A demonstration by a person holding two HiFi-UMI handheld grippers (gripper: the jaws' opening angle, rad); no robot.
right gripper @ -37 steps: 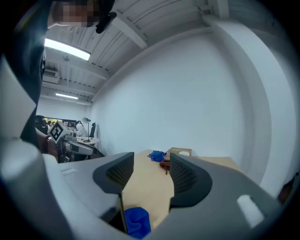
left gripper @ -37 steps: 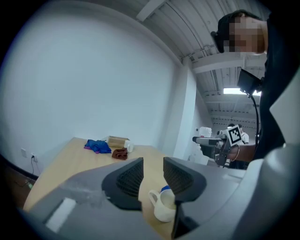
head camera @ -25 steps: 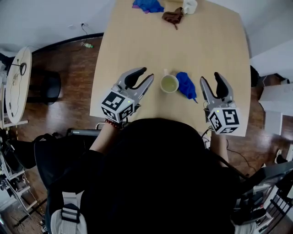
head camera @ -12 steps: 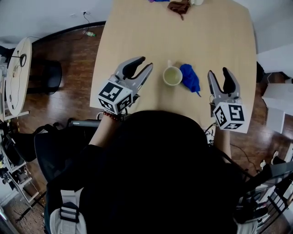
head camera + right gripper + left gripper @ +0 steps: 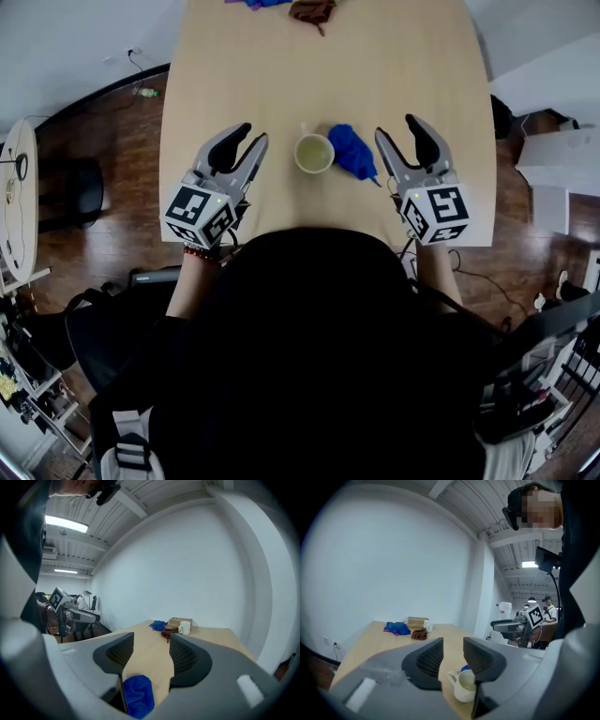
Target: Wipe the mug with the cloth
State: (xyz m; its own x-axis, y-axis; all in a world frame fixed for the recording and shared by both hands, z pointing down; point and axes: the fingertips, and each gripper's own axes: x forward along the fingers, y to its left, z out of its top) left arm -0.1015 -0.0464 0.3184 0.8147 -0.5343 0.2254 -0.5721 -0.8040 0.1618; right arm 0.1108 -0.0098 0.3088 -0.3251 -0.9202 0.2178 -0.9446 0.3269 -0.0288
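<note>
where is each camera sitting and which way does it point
Head view: on the person's head, looking steeply down at the table; shows the dark-clothed torso, the left gripper and the right gripper, both open.
Left gripper view: rides the left gripper, looking along its parted jaws across the table, the mug low between them.
Right gripper view: rides the right gripper, looking along its parted jaws, the blue cloth low between them.
Shared: both gripper views show the far white mug and each other's gripper.

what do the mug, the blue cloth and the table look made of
The mug looks like glazed ceramic: smooth, pale, slightly shiny walls. The blue cloth is soft fabric, perhaps microfibre: crumpled folds. The table is light wood or wood-look laminate: faint grain, matte.
</note>
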